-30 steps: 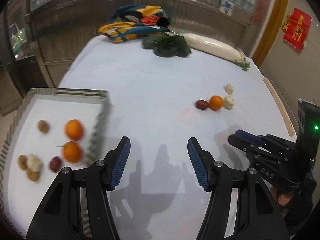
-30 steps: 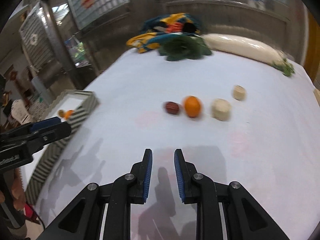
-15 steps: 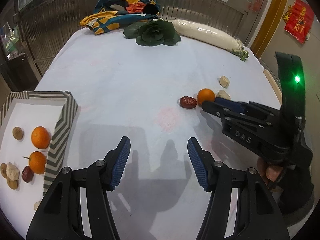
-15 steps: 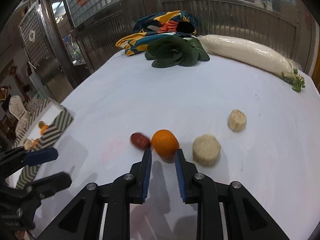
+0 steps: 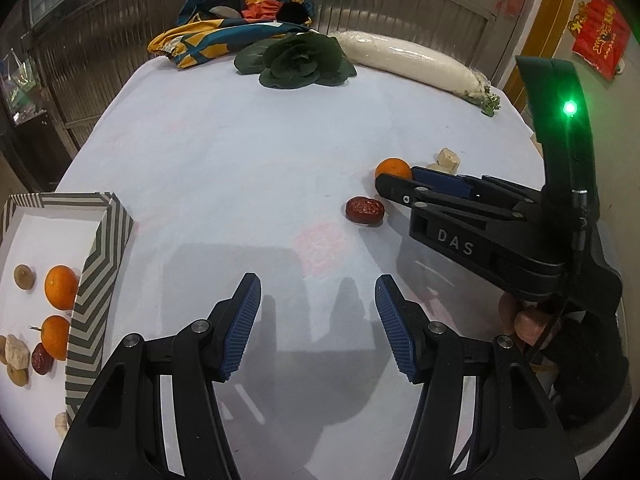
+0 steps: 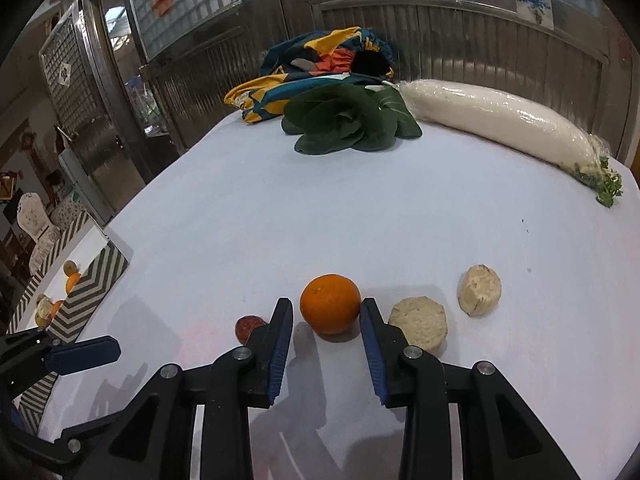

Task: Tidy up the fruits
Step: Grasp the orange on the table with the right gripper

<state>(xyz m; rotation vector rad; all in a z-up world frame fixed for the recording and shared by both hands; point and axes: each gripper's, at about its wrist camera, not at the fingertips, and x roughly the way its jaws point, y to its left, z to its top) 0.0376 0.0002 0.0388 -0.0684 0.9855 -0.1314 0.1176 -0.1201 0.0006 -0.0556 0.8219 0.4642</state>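
An orange lies on the white table just ahead of my right gripper, whose open fingers stand either side of it without touching; it also shows in the left wrist view. A red date lies left of it. Two pale round pieces lie to its right. My left gripper is open and empty above bare cloth. The striped tray at left holds two oranges, a date and pale pieces.
At the table's far end lie a leafy green vegetable, a long white radish and a colourful cloth. Metal shutters stand behind. The tray sits at the table's left edge.
My right gripper moved forward to the orange and opened around it. The left gripper drifted slightly, staying open.
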